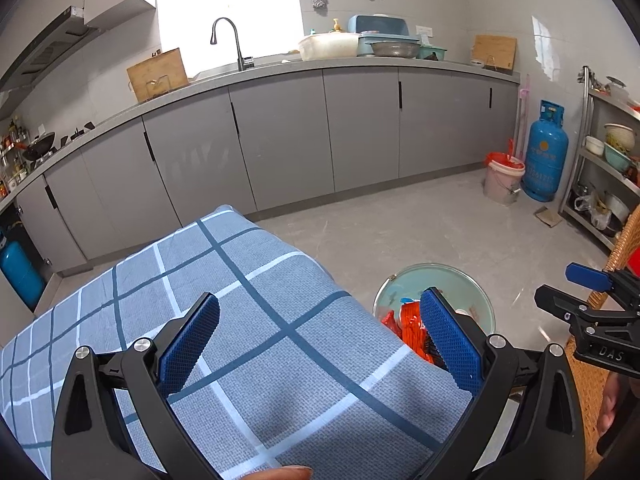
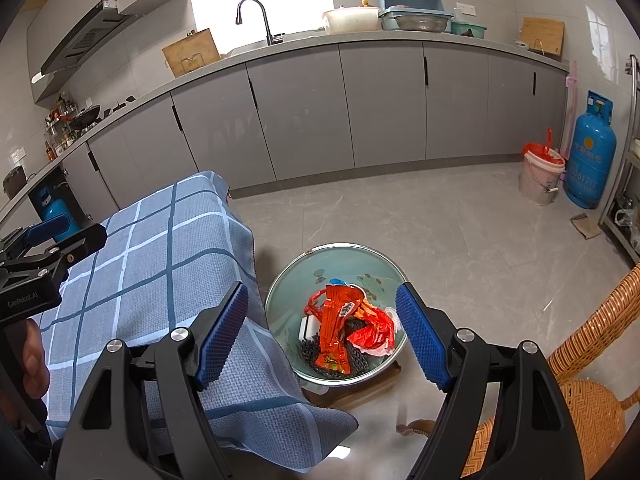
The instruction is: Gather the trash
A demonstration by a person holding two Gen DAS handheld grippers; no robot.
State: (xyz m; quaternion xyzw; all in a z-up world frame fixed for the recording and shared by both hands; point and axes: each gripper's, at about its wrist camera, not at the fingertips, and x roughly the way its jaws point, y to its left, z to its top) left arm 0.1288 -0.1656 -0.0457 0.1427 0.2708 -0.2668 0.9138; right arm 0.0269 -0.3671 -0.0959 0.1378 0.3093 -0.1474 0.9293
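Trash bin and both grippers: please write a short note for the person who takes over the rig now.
Left gripper: open, empty, above the checked tablecloth.
Right gripper: open, empty, above the trash bin.
The bin stands on the floor beside the covered table, next to the wicker chair.
Done: red snack wrappers and dark scraps lie in the bin.
Left: no trash is visible on the cloth; check the areas out of view.

Checked cloth [image 1: 256, 320] over table; bin [image 2: 288, 280] on floor [image 2: 440, 220]
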